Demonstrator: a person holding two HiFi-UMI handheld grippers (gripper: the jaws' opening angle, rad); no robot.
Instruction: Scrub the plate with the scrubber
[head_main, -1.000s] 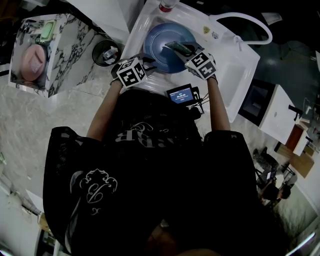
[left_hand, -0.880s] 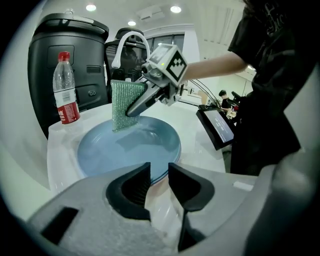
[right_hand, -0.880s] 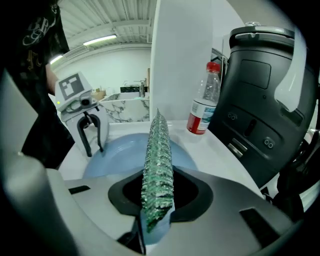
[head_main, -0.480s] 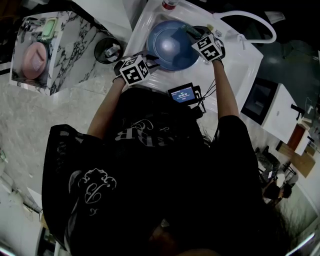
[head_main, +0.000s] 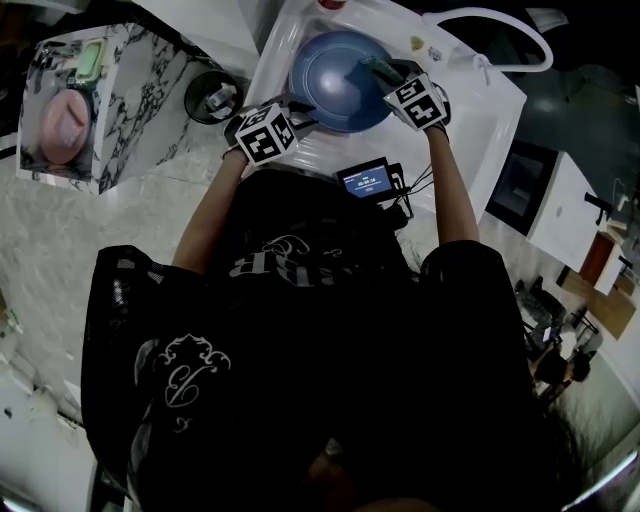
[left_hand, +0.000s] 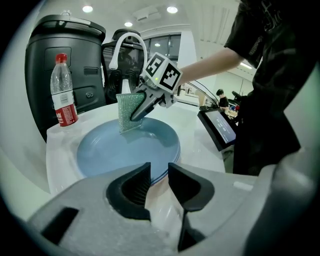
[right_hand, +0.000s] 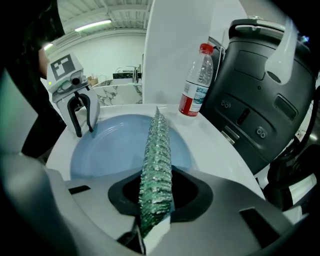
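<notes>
A blue plate (head_main: 335, 65) lies in a white sink (head_main: 470, 110). My left gripper (head_main: 290, 110) sits at the plate's near-left rim, its jaws nearly together on the plate's edge (left_hand: 159, 172). My right gripper (head_main: 392, 78) is over the plate's right side, shut on a green mesh scrubber (head_main: 375, 68). In the right gripper view the scrubber (right_hand: 157, 150) stands edge-on between the jaws (right_hand: 157, 192), reaching down onto the plate (right_hand: 115, 145). The left gripper view shows the scrubber (left_hand: 129, 112) pressed on the plate's far part (left_hand: 120, 147).
A water bottle with a red cap (right_hand: 196, 82) stands on the sink's rim beside a big black appliance (right_hand: 265, 100). A small lit screen (head_main: 365, 181) hangs at the person's waist. At the left, a marble counter (head_main: 130, 110) carries a pink dish (head_main: 60, 125). A round dark cup (head_main: 215, 97) stands nearby.
My right gripper has carried the scrubber from the plate's middle out to its far-right side. The left gripper has stayed at the near-left rim.
</notes>
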